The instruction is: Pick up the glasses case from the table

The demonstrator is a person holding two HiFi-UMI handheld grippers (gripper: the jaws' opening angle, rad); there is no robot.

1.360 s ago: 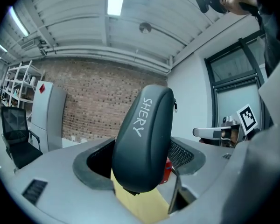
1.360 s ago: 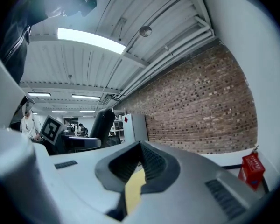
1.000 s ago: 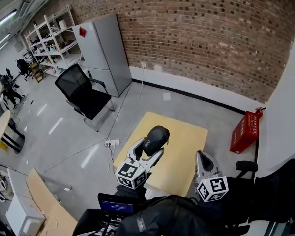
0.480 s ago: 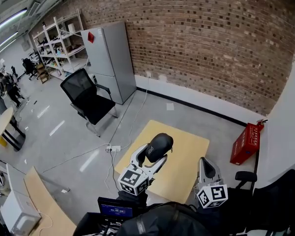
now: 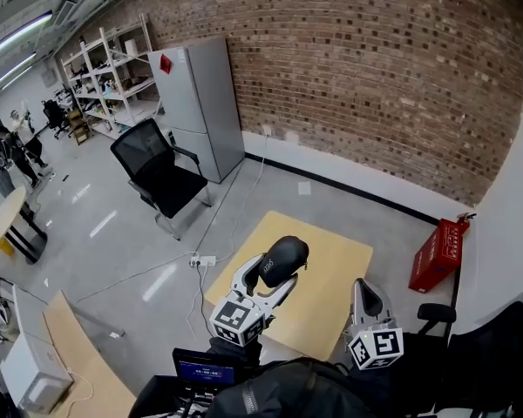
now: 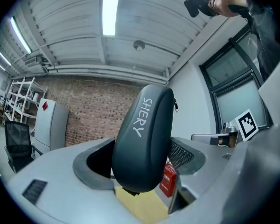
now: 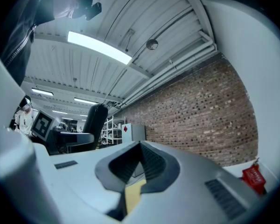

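A dark grey glasses case (image 5: 281, 261) with white lettering is held in the air above the small wooden table (image 5: 331, 268), clamped between the jaws of my left gripper (image 5: 271, 273). In the left gripper view the glasses case (image 6: 143, 141) stands upright and fills the gap of the left gripper (image 6: 142, 164). My right gripper (image 5: 363, 296) hangs to the right over the table's near edge, jaws together with nothing between them. In its own view the right gripper (image 7: 139, 168) points up toward the brick wall.
A red crate (image 5: 437, 251) stands on the floor right of the table. A black office chair (image 5: 156, 174) and a grey cabinet (image 5: 199, 103) stand to the back left. A laptop (image 5: 204, 371) sits near the bottom edge. The left gripper's marker cube (image 7: 42, 124) shows at left.
The head view has shifted slightly; the left gripper holding the case sits a little farther right in the picture. Both grippers keep their state.
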